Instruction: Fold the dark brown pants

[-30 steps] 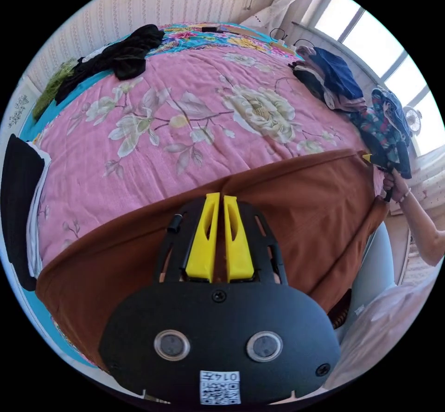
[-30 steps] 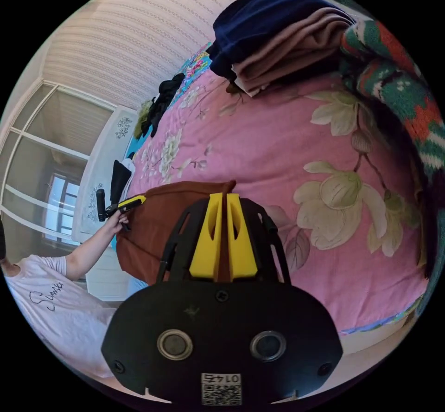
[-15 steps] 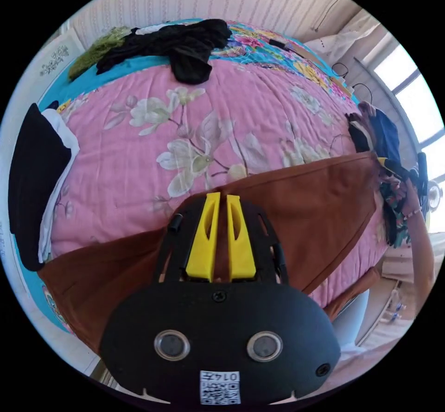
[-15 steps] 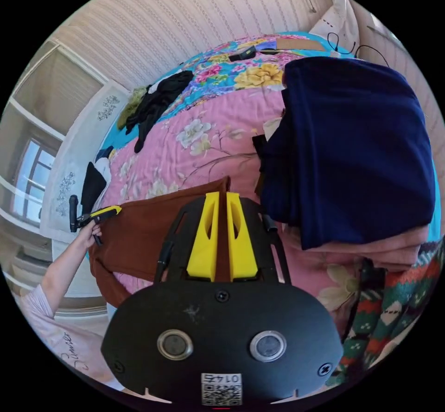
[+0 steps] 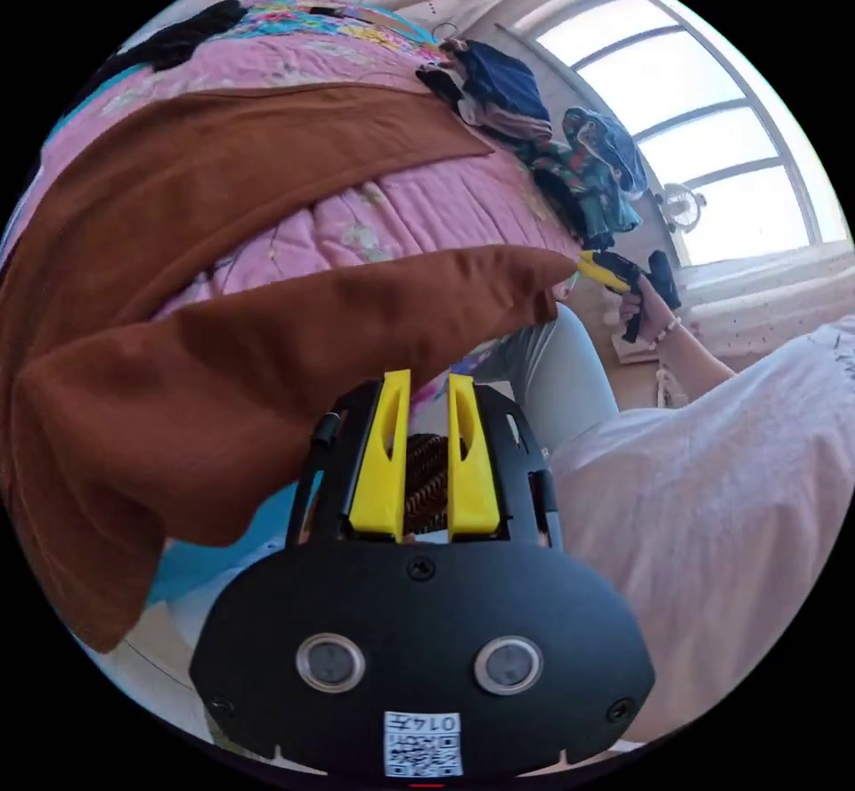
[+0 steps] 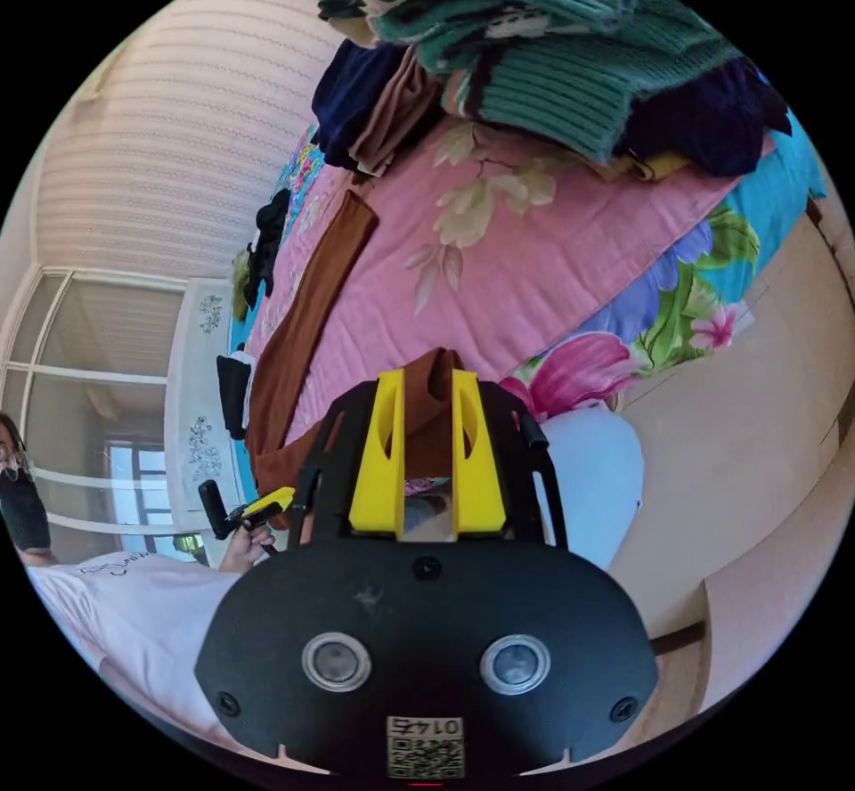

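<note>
Both the left gripper (image 5: pixel 424 395) and the right gripper (image 6: pixel 427 395) seem to pinch the brown pants (image 5: pixel 249 328) over the pink bed cover (image 6: pixel 534 265).

A stack of folded knit and navy clothes (image 6: pixel 534 52) crowds the pink floral quilt's (image 6: pixel 534 274) far edge; the middle lies open.

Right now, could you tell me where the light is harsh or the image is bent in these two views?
Left gripper view: the window is blown out to white, the fisheye bows its bars, and the brown pants stay evenly lit. Right gripper view: softer light, no glare; the bed's pink quilt curves strongly toward the rim, and the folded clothes pile looks stretched.
</note>
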The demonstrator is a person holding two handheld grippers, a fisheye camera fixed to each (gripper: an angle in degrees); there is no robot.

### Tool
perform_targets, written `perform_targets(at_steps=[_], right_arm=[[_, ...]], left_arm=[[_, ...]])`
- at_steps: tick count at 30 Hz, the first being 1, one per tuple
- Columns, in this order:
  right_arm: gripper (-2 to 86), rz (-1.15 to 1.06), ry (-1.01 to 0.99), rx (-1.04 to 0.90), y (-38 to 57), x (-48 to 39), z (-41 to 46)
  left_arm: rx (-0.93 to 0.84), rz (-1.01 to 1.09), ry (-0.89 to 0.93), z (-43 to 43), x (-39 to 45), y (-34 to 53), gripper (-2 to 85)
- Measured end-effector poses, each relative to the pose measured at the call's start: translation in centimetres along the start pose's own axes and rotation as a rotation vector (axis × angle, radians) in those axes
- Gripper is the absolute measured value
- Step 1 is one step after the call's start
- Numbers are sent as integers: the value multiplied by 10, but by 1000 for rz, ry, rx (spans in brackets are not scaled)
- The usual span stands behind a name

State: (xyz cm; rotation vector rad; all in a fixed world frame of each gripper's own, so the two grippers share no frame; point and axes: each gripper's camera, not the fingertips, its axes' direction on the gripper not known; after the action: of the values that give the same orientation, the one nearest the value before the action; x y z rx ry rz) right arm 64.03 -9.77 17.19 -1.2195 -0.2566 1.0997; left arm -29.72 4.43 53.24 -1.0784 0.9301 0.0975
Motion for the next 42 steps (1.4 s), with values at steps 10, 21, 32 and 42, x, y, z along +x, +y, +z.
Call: perform_targets(at_steps=[10, 21, 32, 42], right_arm=[[93, -18, -49, -117, 17, 1, 44], [8, -29, -99, -33, 24, -21, 30], [6, -522, -352, 96, -1, -169, -30], [5, -98, -112, -62, 32, -9, 11]], left_arm=[[492, -702, 435, -64, -142, 127, 78], [729, -767, 429, -89, -162, 185, 101], [715, -624, 319, -123, -147, 174, -8], [409, -603, 184, -69, -117, 205, -9]])
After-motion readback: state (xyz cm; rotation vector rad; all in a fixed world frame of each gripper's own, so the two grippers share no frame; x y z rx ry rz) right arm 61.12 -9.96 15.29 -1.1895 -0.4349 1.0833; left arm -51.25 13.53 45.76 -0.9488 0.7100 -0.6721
